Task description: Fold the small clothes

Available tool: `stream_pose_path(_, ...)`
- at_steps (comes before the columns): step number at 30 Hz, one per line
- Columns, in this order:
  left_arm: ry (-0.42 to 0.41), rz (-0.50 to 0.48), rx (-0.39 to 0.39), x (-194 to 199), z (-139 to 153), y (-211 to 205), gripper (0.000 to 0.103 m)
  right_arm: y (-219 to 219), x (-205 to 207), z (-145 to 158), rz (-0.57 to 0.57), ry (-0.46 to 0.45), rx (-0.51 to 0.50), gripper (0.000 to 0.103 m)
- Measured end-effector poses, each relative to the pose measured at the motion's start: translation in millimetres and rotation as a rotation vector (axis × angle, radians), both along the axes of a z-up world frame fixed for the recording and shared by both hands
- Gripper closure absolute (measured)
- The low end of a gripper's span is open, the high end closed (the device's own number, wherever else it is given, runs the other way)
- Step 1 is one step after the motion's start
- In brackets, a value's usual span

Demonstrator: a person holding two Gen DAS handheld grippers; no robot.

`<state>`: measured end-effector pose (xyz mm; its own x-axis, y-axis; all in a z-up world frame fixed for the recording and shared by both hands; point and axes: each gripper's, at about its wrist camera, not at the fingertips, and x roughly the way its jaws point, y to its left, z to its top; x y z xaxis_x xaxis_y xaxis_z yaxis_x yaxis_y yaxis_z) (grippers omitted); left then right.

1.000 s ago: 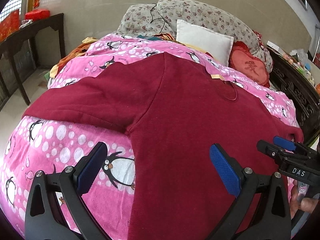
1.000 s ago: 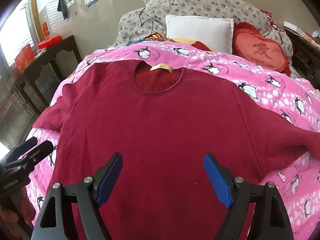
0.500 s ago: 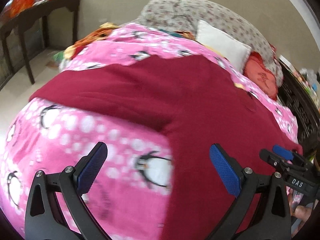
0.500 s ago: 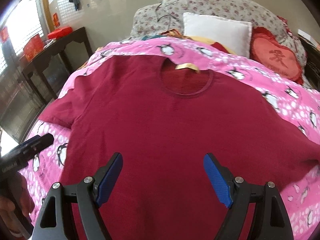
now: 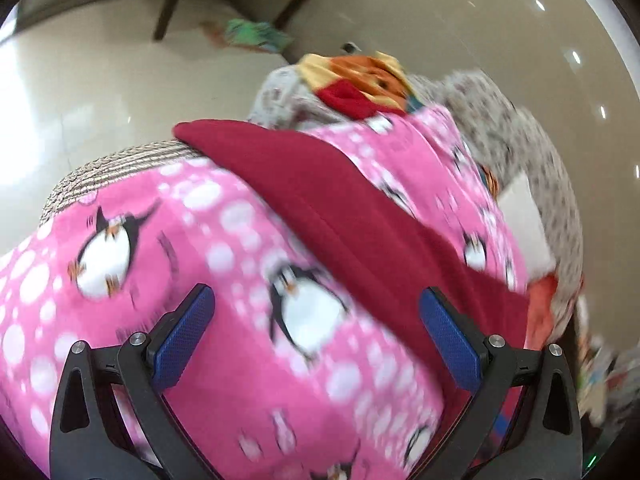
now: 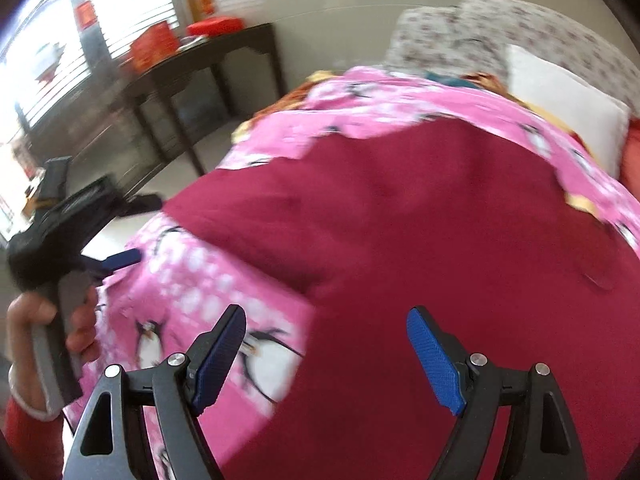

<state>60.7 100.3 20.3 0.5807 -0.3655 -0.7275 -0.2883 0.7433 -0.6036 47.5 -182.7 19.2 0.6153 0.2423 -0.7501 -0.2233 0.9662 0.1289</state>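
A dark red long-sleeved top (image 6: 440, 240) lies flat on a pink penguin blanket (image 6: 192, 280) on the bed. In the left wrist view its left sleeve (image 5: 320, 200) runs to the bed's corner. My left gripper (image 5: 316, 332) is open and empty above the blanket, just short of the sleeve. It also shows in the right wrist view (image 6: 116, 260), held in a hand at the bed's left edge. My right gripper (image 6: 326, 352) is open and empty over the top's lower left side.
A white pillow (image 6: 560, 112), a floral quilt (image 6: 500, 28) and a red cushion (image 5: 540, 304) lie at the head of the bed. A dark wooden table (image 6: 200, 68) stands left of the bed. The bed's woven mat edge (image 5: 112, 172) drops to the tiled floor (image 5: 100, 80).
Both grippers have swung to the left. The left one has turned toward the sleeve and the bed's corner. The right one now looks over the top's left side. Both stay open.
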Motion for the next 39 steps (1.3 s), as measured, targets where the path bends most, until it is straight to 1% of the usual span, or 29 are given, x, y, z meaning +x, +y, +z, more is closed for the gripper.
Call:
stream_pose_path(2, -0.003, 0.030, -0.024, 9, -2, 8, 0.001, 17, 9, -1, 0.031, -0.015, -0.009, 0.021)
stream_pose_path(6, -0.009, 0.049, -0.011, 31, -1, 14, 0.001, 51, 33, -7, 0.097, -0.044, -0.059, 0.021)
stream_pose_path(9, -0.016, 0.075, -0.015, 44, -6, 21, 0.001, 70, 49, -19, 0.125, -0.022, -0.089, 0.021)
stream_pose_path(12, -0.028, 0.071, -0.026, 59, -10, 23, 0.001, 74, 60, -30, 0.115, 0.002, -0.068, 0.021)
stream_pose_path(13, -0.029, 0.064, -0.036, 65, -12, 24, 0.007, 73, 59, -30, 0.115, 0.003, -0.060, 0.021)
stream_pose_path(14, -0.026, 0.063, -0.027, 70, -14, 24, 0.012, 72, 58, -29, 0.119, 0.001, -0.054, 0.021)
stream_pose_path(15, -0.025, 0.061, -0.016, 73, -16, 24, 0.029, 70, 55, -27, 0.124, 0.000, -0.051, 0.021)
stream_pose_path(16, -0.023, 0.058, -0.004, 76, -18, 25, 0.056, 66, 51, -24, 0.126, 0.004, -0.048, 0.021)
stream_pose_path(17, -0.012, 0.056, 0.009, 79, -21, 28, 0.067, 61, 47, -21, 0.126, 0.007, -0.041, 0.021)
stream_pose_path(18, -0.010, 0.062, 0.002, 79, -22, 30, 0.081, 54, 45, -18, 0.125, 0.009, -0.032, 0.021)
stream_pose_path(19, -0.025, 0.064, -0.033, 76, -21, 34, 0.089, 44, 39, -12, 0.123, 0.005, -0.018, 0.021)
stream_pose_path(20, -0.043, 0.064, -0.050, 73, -17, 35, 0.093, 37, 34, -6, 0.119, -0.003, -0.013, 0.021)
stream_pose_path(21, -0.084, 0.060, -0.055, 66, -6, 34, 0.093, 28, 27, 0, 0.111, -0.014, -0.012, 0.021)
stream_pose_path(22, -0.122, 0.057, -0.032, 60, 7, 29, 0.093, 17, 20, 6, 0.098, -0.029, -0.015, 0.021)
stream_pose_path(23, -0.184, 0.043, 0.028, 50, 29, 19, 0.093, 5, 13, 12, 0.083, -0.044, -0.018, 0.021)
stream_pose_path(24, -0.238, 0.019, 0.072, 41, 49, 7, 0.093, -6, 6, 17, 0.064, -0.058, -0.023, 0.021)
stream_pose_path(25, -0.288, -0.015, 0.094, 32, 68, -7, 0.093, -34, -8, 27, 0.017, -0.085, -0.024, 0.021)
stream_pose_path(26, -0.332, -0.054, 0.104, 25, 84, -22, 0.093, -34, -8, 27, 0.017, -0.085, -0.024, 0.021)
stream_pose_path(27, -0.372, -0.093, 0.113, 18, 98, -38, 0.093, -48, -16, 32, -0.007, -0.096, -0.023, 0.021)
stream_pose_path(28, -0.427, -0.151, 0.129, 6, 116, -63, 0.093, -65, -25, 37, -0.042, -0.108, -0.022, 0.021)
stream_pose_path(30, -0.503, -0.244, 0.154, -11, 138, -105, 0.093, -98, -41, 45, -0.115, -0.123, -0.020, 0.021)
stream_pose_path(31, -0.541, -0.314, 0.165, -23, 146, -137, 0.093, -112, -48, 49, -0.145, -0.126, -0.018, 0.021)
stream_pose_path(33, -0.571, -0.431, 0.158, -39, 146, -187, 0.093, -146, -64, 51, -0.222, -0.125, -0.013, 0.021)
stream_pose_path(35, -0.565, -0.570, 0.160, -56, 132, -246, 0.093, -181, -79, 51, -0.299, -0.123, 0.006, 0.021)
stream_pose_path(37, -0.540, -0.695, 0.189, -69, 104, -299, 0.091, -215, -92, 44, -0.384, -0.101, 0.017, 0.021)
stream_pose_path(39, -0.485, -0.815, 0.194, -76, 77, -335, 0.089, -240, -99, 37, -0.440, -0.068, 0.035, 0.021)
